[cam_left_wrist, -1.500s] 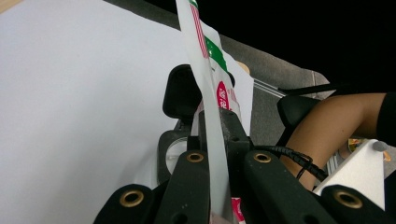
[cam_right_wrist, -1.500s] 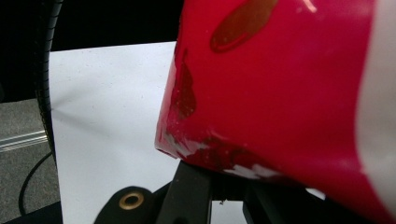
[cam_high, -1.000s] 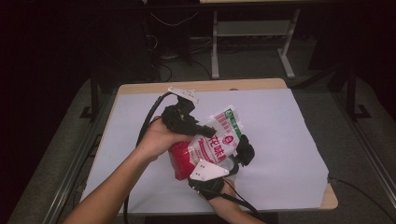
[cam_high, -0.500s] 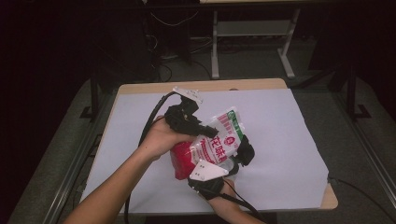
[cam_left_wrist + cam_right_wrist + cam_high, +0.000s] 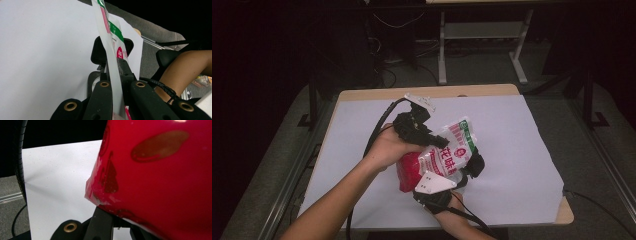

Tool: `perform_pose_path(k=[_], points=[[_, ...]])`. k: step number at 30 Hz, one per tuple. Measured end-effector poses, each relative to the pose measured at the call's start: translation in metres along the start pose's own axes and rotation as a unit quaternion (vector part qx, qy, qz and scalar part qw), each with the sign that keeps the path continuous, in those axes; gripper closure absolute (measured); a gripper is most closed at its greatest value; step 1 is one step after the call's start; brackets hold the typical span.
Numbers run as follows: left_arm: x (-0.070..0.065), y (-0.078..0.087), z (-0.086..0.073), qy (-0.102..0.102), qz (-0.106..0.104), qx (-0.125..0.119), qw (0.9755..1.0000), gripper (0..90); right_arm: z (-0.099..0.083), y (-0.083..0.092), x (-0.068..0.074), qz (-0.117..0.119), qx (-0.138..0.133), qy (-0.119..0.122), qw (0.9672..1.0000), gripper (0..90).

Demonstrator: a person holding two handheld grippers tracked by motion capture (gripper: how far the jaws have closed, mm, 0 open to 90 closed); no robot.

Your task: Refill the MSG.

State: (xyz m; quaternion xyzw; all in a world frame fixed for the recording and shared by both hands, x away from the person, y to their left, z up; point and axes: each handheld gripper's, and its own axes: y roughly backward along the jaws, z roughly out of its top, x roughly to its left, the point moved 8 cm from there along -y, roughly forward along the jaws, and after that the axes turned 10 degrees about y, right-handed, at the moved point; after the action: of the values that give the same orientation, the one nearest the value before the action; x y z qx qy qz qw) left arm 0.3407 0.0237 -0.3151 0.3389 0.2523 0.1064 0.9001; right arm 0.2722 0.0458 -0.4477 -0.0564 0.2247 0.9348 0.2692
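Pinching the thin white, green-striped edge of the snack bag (image 5: 110,50) between closed jaws, the left gripper (image 5: 439,140) holds it from above, over the middle of the white-covered table (image 5: 512,130). Gripping from below, the right gripper (image 5: 464,172) has its jaws closed on the bag's red end (image 5: 160,170), which hangs just above the table sheet

Dim room, grey floor (image 5: 612,150), white-topped table (image 5: 512,130), metal frame (image 5: 482,35) behind
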Motion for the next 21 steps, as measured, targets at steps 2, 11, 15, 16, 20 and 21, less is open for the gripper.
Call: perform_pose_path(k=[2, 11, 15, 16, 20, 21], points=[[-0.0006, -0.001, 0.0006, -0.001, 0.001, 0.002, 1.0, 90.0, 0.0, 0.0, 0.0002, 0.001, 0.0, 0.0, 1.0, 90.0], [-0.0018, -0.003, 0.0013, -0.001, 0.007, 0.005, 1.0, 90.0, 0.0006, -0.0005, 0.0008, 0.002, -0.001, -0.002, 1.0, 90.0], [-0.0011, -0.0039, 0.0014, 0.0, 0.008, 0.008, 0.9999, 90.0, 0.0004, -0.0011, 0.0011, 0.003, 0.0, -0.002, 1.0, 89.9], [-0.001, -0.004, 0.0015, -0.001, 0.007, 0.008, 0.9999, 90.0, 0.0003, -0.0011, 0.001, 0.004, 0.0, -0.003, 1.0, 90.0], [-0.0015, -0.0048, 0.0026, -0.001, 0.01, 0.009, 0.9999, 90.0, 0.0006, -0.0009, 0.0007, 0.003, -0.001, -0.004, 1.0, 89.9], [-0.0017, -0.005, 0.003, -0.001, 0.01, 0.008, 0.9999, 90.0, 0.0008, -0.0008, 0.0006, 0.003, -0.002, -0.005, 1.0, 89.9]])
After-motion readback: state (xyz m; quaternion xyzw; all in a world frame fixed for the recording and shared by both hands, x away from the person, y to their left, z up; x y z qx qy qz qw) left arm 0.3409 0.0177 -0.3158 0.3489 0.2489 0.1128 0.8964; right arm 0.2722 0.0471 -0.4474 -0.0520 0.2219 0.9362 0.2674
